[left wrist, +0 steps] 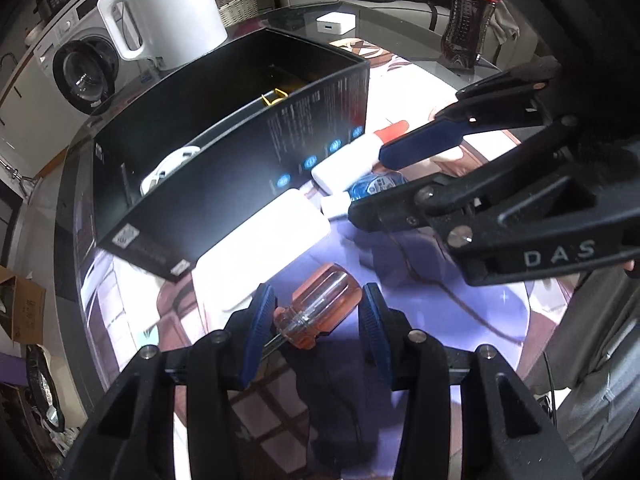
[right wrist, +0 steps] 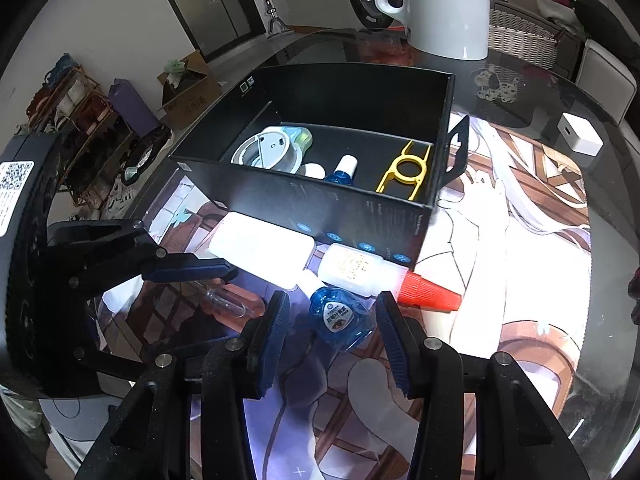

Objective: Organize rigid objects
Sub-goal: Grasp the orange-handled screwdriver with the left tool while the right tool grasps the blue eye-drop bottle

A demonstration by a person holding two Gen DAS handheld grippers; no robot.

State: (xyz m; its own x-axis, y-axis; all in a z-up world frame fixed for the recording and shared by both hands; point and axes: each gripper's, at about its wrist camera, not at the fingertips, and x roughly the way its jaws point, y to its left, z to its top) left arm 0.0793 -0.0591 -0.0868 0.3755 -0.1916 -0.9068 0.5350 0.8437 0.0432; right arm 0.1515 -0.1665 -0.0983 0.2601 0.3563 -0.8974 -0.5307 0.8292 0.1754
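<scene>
A black open box [right wrist: 360, 208] stands on the mat; it shows in the left wrist view too [left wrist: 224, 152]. Inside lie a yellow tool [right wrist: 404, 174], a small blue bottle [right wrist: 342, 170] and a round white item [right wrist: 268, 152]. In front of the box lie a white bottle [right wrist: 260, 250], a red-capped glue bottle [right wrist: 384, 276] and a blue bottle [right wrist: 340, 318]. My right gripper [right wrist: 332, 322] is open around the blue bottle. My left gripper [left wrist: 318, 316] is open around an orange clear-handled screwdriver [left wrist: 316, 304]; whether the pads touch it is unclear.
A white kettle [right wrist: 440, 4] stands behind the box. A small white cube [right wrist: 580, 134] sits at the right of the glass table. A cola bottle [left wrist: 464, 24] stands at the far side. The printed mat [right wrist: 520, 248] covers the table middle.
</scene>
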